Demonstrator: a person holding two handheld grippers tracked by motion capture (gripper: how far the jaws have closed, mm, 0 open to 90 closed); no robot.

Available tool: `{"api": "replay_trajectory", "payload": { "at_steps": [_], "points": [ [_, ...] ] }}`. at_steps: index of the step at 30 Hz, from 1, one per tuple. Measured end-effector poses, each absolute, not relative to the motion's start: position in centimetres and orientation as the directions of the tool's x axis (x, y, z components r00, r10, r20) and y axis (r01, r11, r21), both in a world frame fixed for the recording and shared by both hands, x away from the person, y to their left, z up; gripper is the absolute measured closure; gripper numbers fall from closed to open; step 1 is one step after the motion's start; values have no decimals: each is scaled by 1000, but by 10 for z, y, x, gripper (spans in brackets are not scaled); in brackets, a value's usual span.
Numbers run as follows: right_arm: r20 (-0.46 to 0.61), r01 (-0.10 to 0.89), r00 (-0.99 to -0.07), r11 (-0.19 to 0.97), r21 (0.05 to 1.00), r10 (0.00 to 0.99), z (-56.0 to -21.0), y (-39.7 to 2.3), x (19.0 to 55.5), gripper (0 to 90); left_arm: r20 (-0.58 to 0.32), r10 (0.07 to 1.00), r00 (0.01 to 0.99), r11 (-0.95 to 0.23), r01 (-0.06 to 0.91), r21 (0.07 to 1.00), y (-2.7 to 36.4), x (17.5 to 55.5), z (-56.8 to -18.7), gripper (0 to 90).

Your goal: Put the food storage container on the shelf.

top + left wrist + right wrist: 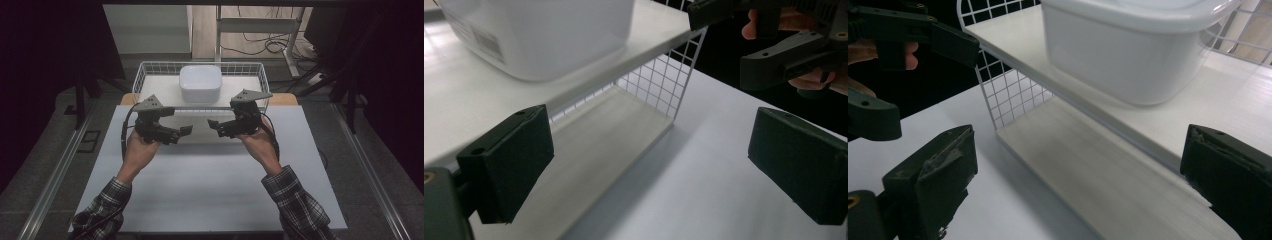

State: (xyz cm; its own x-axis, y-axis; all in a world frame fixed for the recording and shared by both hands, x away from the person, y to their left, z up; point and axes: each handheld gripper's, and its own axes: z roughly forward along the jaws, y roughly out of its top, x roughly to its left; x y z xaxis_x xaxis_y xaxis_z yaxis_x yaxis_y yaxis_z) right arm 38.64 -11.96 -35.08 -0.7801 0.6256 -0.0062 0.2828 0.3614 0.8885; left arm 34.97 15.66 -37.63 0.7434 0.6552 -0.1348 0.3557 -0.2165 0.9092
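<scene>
Fingers [509, 165] of both my grippers gape wide and empty above the tabletop [210, 175], and the white tub [200, 83] sits ahead of them on the wire basket's [142, 75] shelf, centred between my two hands, neither nearer.

Two hand-held tongs of dark grey moulded plastic, each worked by one hand of a person. Left tongs [186, 131]: angular body topped by a flat grey three-cornered plate with small holes near its apex; a black cable loops from its rear along the forearm. Right tongs [213, 124]: the same build, with its own plate and black cable. Jaws are rectangular black blocks, each faced with a matte pad and pierced by a round screw hole in its upper edge. Both forearms wear cuffed sleeves of dark-and-white plaid flannel.
</scene>
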Motion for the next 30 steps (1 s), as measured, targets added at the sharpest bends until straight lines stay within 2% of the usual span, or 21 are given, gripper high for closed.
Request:
{"api": "replay_trajectory", "payload": {
  "at_steps": [10,14,30],
  "points": [
    [-24,266,-785,373,889,618,-371,-125,369,7,-133,654,745,-224,358,907,149,336,-400,43],
    [-15,270,-797,380,885,603,-386,-127,361,6,-159,654,740,-201,372,906,150,331,-415,44],
    [-16,281,-808,409,868,588,-416,-127,349,6,-181,660,729,-210,411,887,148,321,-457,37]
  ]
}}
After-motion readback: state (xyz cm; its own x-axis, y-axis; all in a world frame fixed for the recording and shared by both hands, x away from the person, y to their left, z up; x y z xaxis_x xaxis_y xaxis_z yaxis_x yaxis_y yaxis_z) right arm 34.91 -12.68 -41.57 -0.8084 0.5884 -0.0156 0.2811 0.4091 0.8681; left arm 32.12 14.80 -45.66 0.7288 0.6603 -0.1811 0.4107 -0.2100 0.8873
